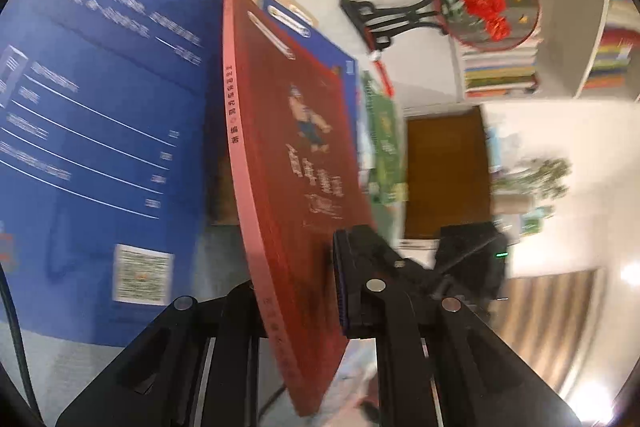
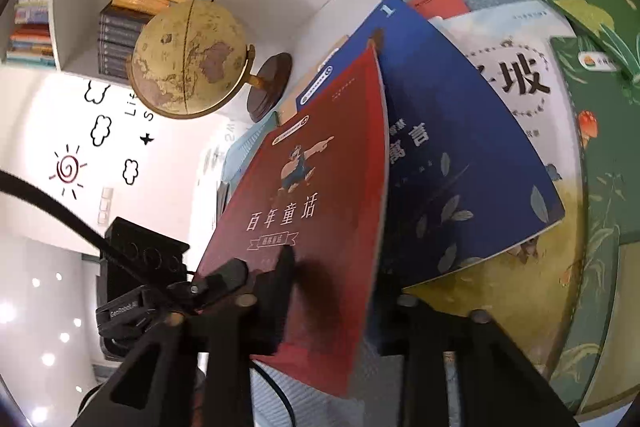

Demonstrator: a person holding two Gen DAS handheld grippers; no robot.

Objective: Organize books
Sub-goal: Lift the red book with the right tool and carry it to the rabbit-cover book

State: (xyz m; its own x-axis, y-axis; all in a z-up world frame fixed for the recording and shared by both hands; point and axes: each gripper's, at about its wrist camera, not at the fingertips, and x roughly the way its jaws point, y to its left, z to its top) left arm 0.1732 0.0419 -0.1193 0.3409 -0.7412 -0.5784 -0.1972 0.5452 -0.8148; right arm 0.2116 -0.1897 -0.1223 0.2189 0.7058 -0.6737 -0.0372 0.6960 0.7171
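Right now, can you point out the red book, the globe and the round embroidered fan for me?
red book (image 2: pixel 304 187): right wrist view, middle of its front cover.
globe (image 2: pixel 188 59): right wrist view, on the sphere's face.
round embroidered fan (image 1: pixel 490 3): left wrist view, on its red flowers.

White shelving (image 2: pixel 76 27) at the far left holds rows of stacked spines, with a tan globe (image 2: pixel 188 59) on a dark wooden base just in front of it. The white wall (image 2: pixel 168 155) beside it carries cloud and sun decals. In the left wrist view, a round embroidered fan (image 1: pixel 490 3) on a black stand sits before more white shelves (image 1: pixel 576 27), near a brown door (image 1: pixel 446 171).
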